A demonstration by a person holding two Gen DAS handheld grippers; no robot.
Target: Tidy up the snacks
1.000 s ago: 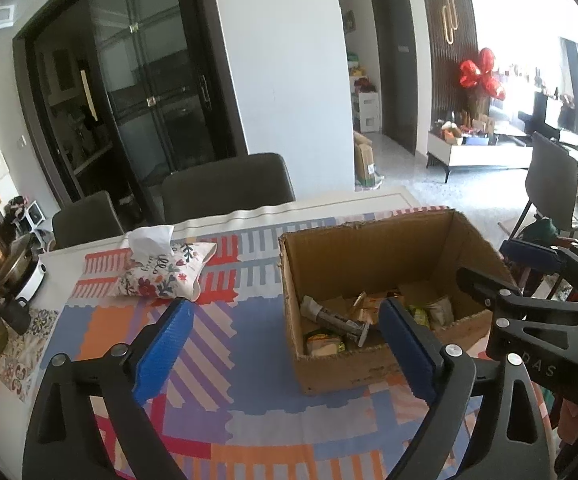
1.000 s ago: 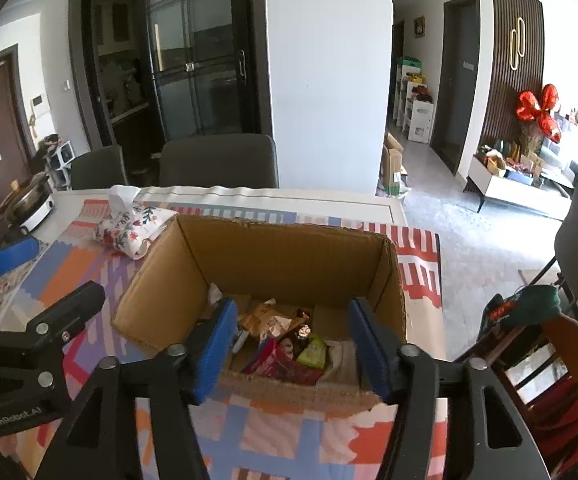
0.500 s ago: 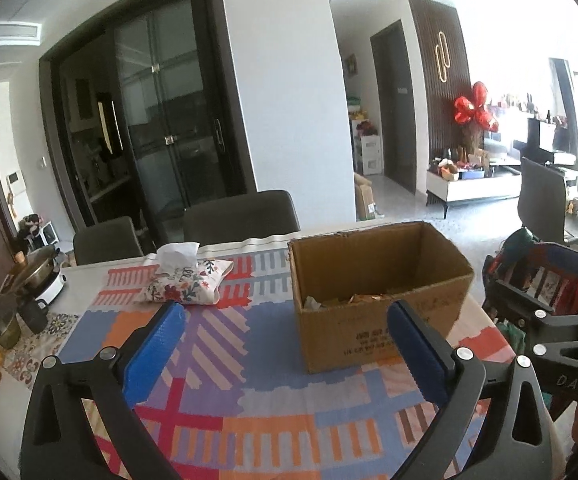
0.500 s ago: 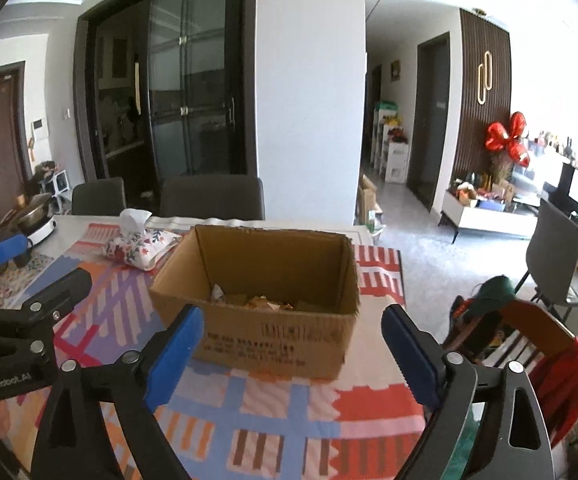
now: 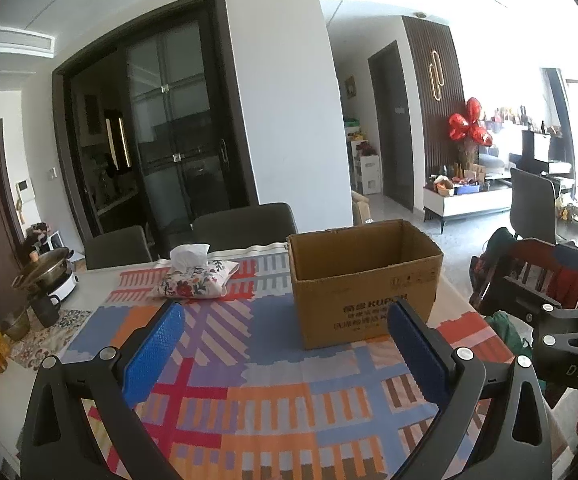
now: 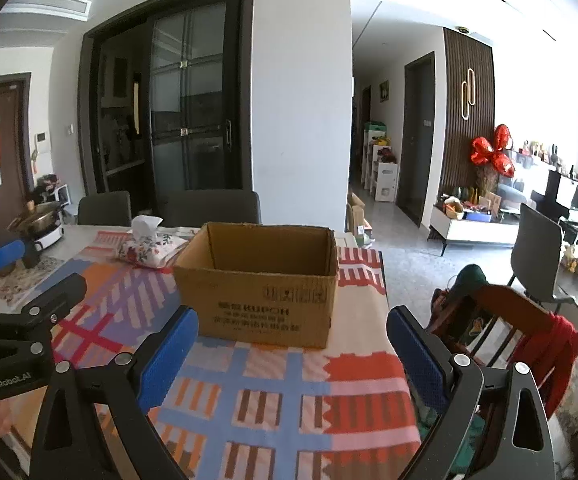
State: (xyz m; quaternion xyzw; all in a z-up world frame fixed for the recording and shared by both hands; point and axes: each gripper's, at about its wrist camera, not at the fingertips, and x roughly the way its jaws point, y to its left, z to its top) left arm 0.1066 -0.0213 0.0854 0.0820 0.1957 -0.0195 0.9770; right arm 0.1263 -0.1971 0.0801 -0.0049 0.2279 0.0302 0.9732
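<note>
An open brown cardboard box (image 5: 363,280) (image 6: 257,280) stands on the colourful patterned tablecloth (image 5: 249,392) (image 6: 273,400). From this low angle its contents are hidden behind its front wall. My left gripper (image 5: 285,320) is open and empty, a short way back from the box and to its left. My right gripper (image 6: 293,320) faces the box front from a similar distance; its jaws are opening with nothing between them. Each gripper shows at the edge of the other's view.
A floral tissue pouch (image 5: 197,280) (image 6: 149,246) lies left of the box. A pot (image 5: 47,276) and bottles stand at the table's left end. Dark chairs (image 5: 245,222) stand behind the table. A chair draped in red cloth (image 6: 529,332) is at the right.
Both grippers drew back from over the box and tilted up, so the snacks inside dropped out of sight. The right jaws opened wide; the left stayed wide.
</note>
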